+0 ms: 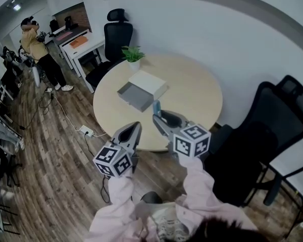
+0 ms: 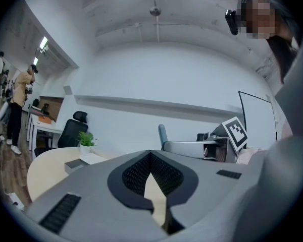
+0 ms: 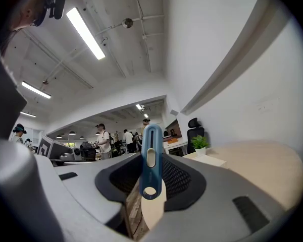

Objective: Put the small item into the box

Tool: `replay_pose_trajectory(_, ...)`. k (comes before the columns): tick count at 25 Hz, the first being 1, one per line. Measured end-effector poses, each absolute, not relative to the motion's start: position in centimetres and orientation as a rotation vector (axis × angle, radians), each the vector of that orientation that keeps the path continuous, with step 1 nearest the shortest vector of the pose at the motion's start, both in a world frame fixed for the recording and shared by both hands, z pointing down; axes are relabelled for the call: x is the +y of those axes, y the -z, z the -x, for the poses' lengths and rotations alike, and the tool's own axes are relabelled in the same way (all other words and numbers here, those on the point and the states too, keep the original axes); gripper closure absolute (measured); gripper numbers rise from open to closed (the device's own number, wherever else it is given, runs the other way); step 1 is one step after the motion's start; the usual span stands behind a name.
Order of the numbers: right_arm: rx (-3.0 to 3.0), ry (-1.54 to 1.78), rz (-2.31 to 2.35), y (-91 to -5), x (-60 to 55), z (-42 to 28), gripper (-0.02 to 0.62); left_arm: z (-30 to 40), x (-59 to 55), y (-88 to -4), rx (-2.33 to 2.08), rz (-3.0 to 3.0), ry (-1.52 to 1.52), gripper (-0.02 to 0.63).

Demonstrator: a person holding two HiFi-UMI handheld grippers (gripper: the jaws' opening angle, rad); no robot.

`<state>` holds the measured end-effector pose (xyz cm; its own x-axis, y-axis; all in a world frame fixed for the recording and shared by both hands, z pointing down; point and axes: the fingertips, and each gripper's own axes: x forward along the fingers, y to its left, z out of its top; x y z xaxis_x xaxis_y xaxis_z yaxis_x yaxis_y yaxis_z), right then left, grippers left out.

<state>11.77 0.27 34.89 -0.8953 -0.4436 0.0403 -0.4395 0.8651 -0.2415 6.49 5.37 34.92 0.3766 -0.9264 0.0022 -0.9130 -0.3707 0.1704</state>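
Holding the blue utility cutter (image 3: 151,158) by one end, right gripper (image 1: 163,119) may drop it short of the centre-frame box (image 1: 133,96); left gripper (image 2: 150,158) clenched, empty.

Both arms extended forward, pink sleeves (image 1: 199,183) visible to the wrists. Left gripper (image 1: 135,129): jaws together, nothing between them. Right gripper (image 1: 158,118): slightly ahead of the left, jaws clamped on a slim blue item (image 3: 151,160) that stands upright and projects past the jaw tips.
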Motion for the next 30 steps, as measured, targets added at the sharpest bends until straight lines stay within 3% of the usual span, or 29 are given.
replay_pose_trajectory(30,3.044,0.498,0.751,-38.0,-6.9,-1.4,0.46,3.7,-2.3,-37.1,-1.594,-2.448,0.126,0.597)
